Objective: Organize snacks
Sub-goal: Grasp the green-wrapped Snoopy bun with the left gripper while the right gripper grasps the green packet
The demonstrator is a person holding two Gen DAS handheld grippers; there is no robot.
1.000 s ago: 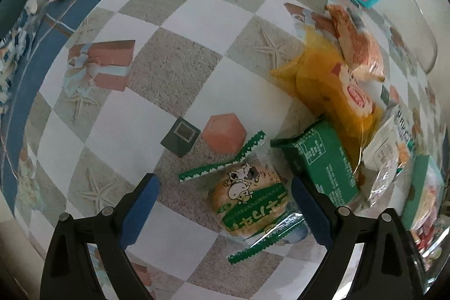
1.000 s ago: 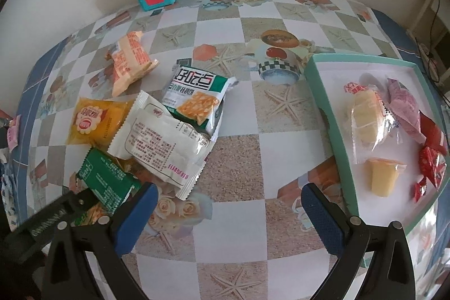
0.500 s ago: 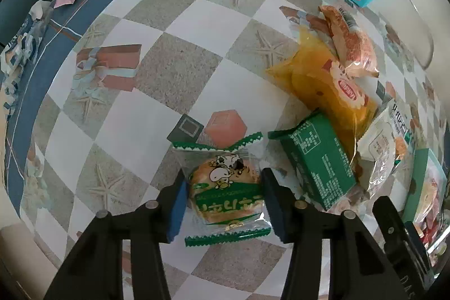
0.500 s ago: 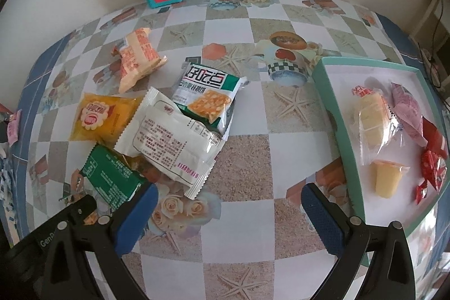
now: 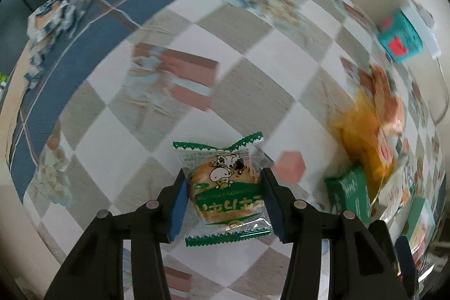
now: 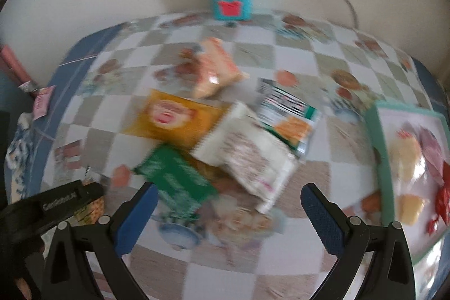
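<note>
Two hand-held grippers: the left hand-held gripper [image 5: 223, 203] clasps the bun [image 5: 225, 196] above the table [image 5: 118, 131]; the right hand-held gripper [image 6: 229, 211] gapes empty. Tray [image 6: 378, 148] lies toward the right edge.

Motion blur smears the whole right wrist view: print on the green packet [image 6: 175, 182] just ahead of the left blue pad and on the white packet [image 6: 247, 156] between the pads is unreadable. The tray [image 6: 378, 148], beyond the right pad, runs off the frame edge, its contents indistinct.

Soft daylight, motion blur, fisheye warping.
</note>
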